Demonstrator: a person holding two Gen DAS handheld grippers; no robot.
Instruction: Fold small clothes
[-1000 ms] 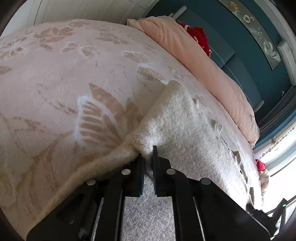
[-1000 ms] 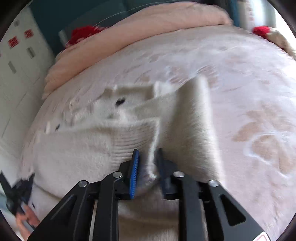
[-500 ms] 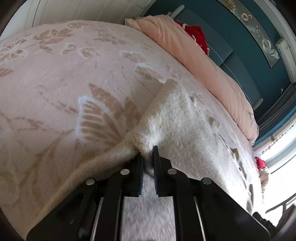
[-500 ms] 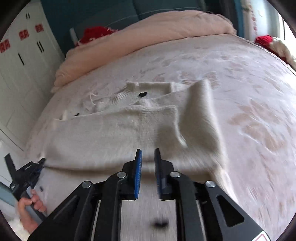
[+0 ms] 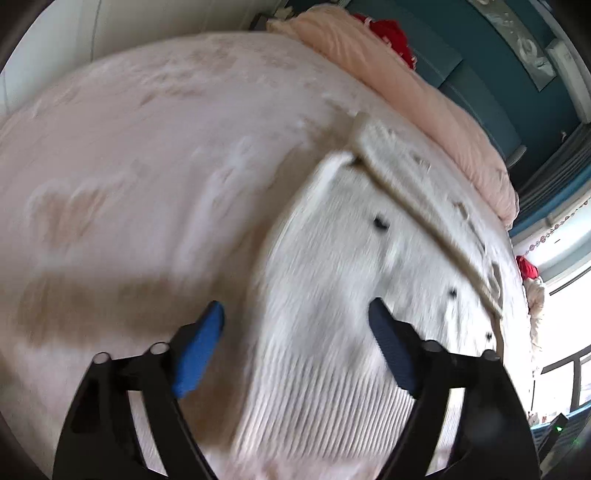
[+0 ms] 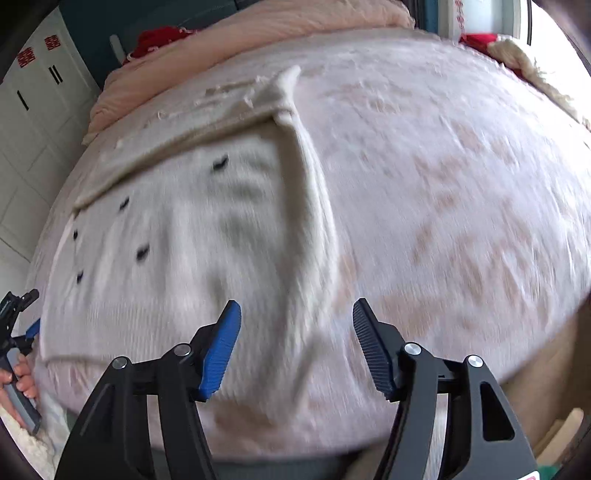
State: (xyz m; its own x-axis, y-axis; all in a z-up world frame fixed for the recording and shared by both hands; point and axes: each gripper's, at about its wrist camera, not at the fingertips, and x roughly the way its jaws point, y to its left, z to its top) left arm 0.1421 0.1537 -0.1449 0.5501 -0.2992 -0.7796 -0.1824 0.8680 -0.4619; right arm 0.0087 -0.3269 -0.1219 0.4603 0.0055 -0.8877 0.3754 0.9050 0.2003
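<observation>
A cream knitted cardigan (image 5: 351, 266) with small dark buttons lies flat on the pink flowered blanket (image 5: 129, 166), with a folded layer along its far edge. It also shows in the right wrist view (image 6: 177, 236). My left gripper (image 5: 295, 325) is open and empty above the cardigan's near left edge. My right gripper (image 6: 295, 321) is open and empty above the cardigan's near right edge. The left gripper (image 6: 16, 325) also shows in a hand at the far left of the right wrist view.
A rolled pink duvet (image 5: 406, 92) lies along the head of the bed (image 6: 461, 184), with a red item (image 5: 388, 33) behind it. White cupboards (image 6: 33, 110) stand to the left. The bed's near edge (image 6: 535, 354) falls away at the lower right.
Both grippers have let go of the cardigan, opened wide and pulled back. The cardigan now lies flat, with its near part folded over.
</observation>
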